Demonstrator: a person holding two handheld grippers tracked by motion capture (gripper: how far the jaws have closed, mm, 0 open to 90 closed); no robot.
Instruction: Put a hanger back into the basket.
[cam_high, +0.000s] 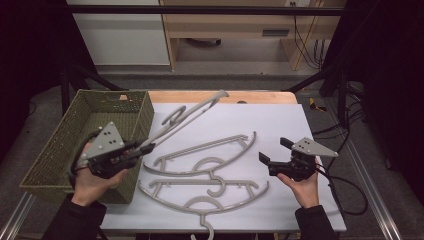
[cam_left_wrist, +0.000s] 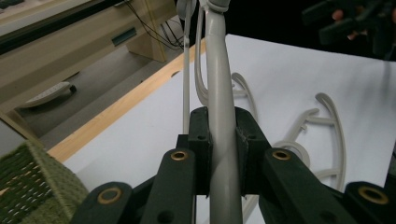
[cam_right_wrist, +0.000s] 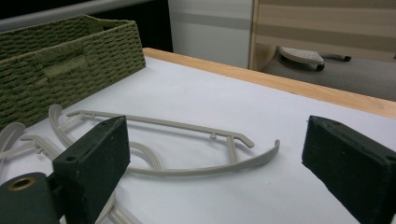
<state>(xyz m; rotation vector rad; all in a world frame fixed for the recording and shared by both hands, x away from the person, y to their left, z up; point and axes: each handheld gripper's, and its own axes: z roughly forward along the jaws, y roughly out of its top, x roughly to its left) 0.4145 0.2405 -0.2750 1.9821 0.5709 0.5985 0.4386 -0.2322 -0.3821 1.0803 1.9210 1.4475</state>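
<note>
My left gripper (cam_high: 145, 147) is shut on one arm of a grey plastic hanger (cam_high: 190, 112), which rises slanting off the table toward the far wooden edge, beside the basket. In the left gripper view the pads (cam_left_wrist: 201, 149) clamp that hanger's arm (cam_left_wrist: 217, 70). Two more grey hangers lie flat on the white tabletop: one in the middle (cam_high: 200, 149), one nearer me (cam_high: 235, 183). My right gripper (cam_high: 274, 150) hovers at the right of them, open and empty. Its view shows the wide gap of the right gripper (cam_right_wrist: 217, 140) facing the end of a lying hanger (cam_right_wrist: 196, 170).
A green woven basket (cam_high: 60, 135) stands at the table's left edge, close behind my left hand, and the same basket (cam_right_wrist: 60, 70) shows in the right gripper view. The white sheet (cam_high: 270, 120) covers the table; a wooden strip (cam_high: 260, 96) runs along its far edge.
</note>
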